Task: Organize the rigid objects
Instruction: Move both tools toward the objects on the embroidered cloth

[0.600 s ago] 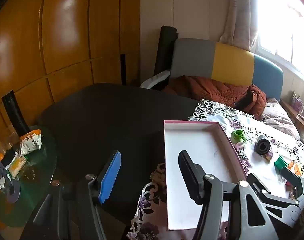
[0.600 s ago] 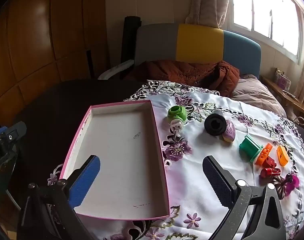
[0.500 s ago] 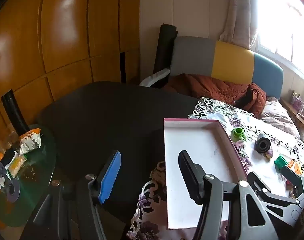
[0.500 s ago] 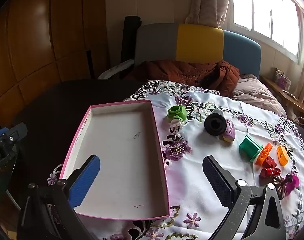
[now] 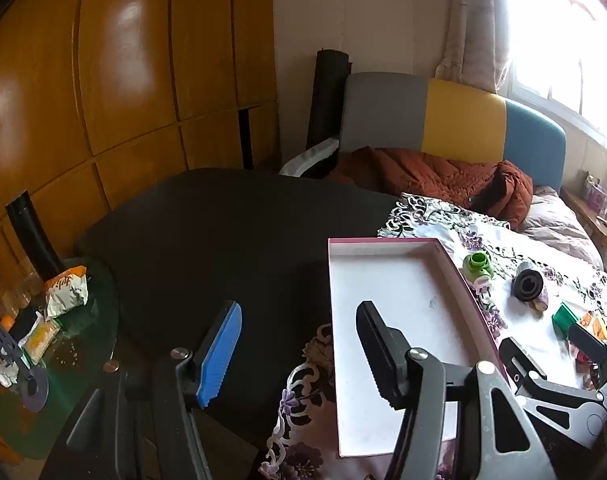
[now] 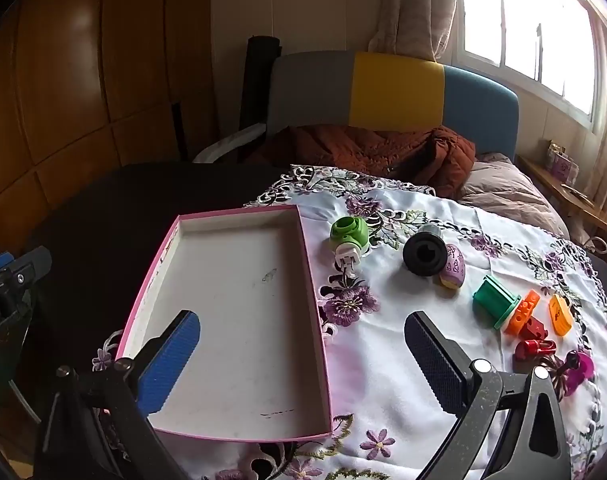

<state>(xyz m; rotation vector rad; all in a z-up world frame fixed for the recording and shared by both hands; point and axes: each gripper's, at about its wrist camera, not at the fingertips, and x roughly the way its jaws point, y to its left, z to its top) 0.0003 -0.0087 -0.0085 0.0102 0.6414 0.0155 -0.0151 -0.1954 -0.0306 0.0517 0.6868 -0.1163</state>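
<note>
While the shallow pink-rimmed white cardboard tray [image 6: 239, 320] sits empty, both the left hand-held gripper [image 5: 299, 354] and right hand-held gripper [image 6: 303, 364] hover released, the scattered small plastic pieces [image 6: 499, 308] on the floral tablecloth [image 6: 391, 368] unsorted.

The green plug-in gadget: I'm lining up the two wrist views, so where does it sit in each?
Left wrist: green plug-in gadget right of centre, just beyond the pink box's right wall, on the floral cloth.
Right wrist: near the middle, again just right of the box.
Shared landmark: the black round part to its right.
</note>
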